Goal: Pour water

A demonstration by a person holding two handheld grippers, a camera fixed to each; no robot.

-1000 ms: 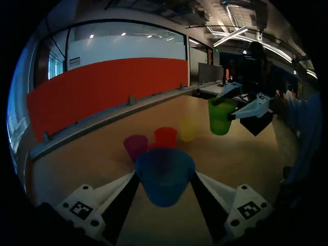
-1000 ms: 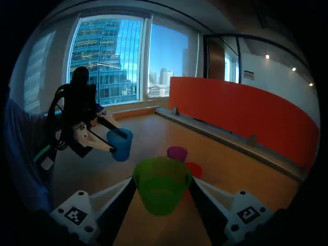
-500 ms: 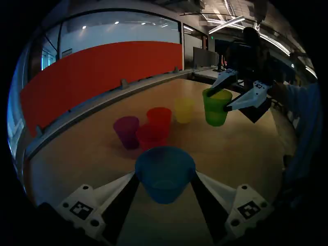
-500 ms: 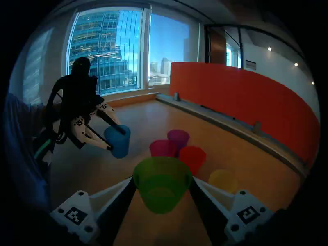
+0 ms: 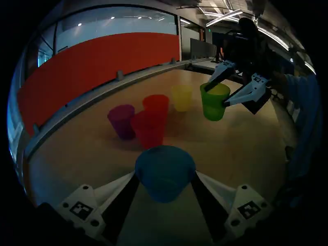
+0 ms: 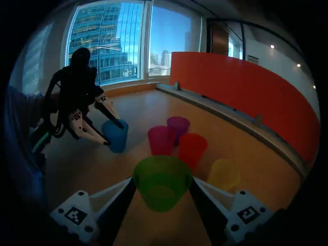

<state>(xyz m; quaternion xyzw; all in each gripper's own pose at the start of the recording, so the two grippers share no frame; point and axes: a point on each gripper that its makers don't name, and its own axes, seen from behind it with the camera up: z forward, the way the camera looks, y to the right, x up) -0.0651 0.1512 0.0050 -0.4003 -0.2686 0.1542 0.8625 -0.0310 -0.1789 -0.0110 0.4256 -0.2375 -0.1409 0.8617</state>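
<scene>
In the left gripper view my left gripper [image 5: 165, 173] is shut on a blue cup [image 5: 165, 182], held upright over the wooden table [image 5: 242, 143]. Farther right, my right gripper [image 5: 216, 96] is shut on a green cup [image 5: 213, 107], also upright. In the right gripper view the green cup [image 6: 162, 184] sits between the right gripper's [image 6: 162, 180] fingers. The left gripper [image 6: 113, 133] holds the blue cup [image 6: 116, 137] low over the table at the left. I cannot tell whether either cup holds water.
Several cups stand grouped on the table: purple [image 5: 121, 121], magenta [image 5: 148, 128], red [image 5: 156, 104] and yellow [image 5: 181, 97]. From the right they appear as magenta [image 6: 160, 140], purple [image 6: 178, 127], red [image 6: 192, 149] and yellow [image 6: 223, 174]. An orange partition [image 5: 94, 69] lines the table's far edge.
Both grippers have come lower and tipped down toward the table with their cups still held. The group of cups now lies closer and fuller in both views.
</scene>
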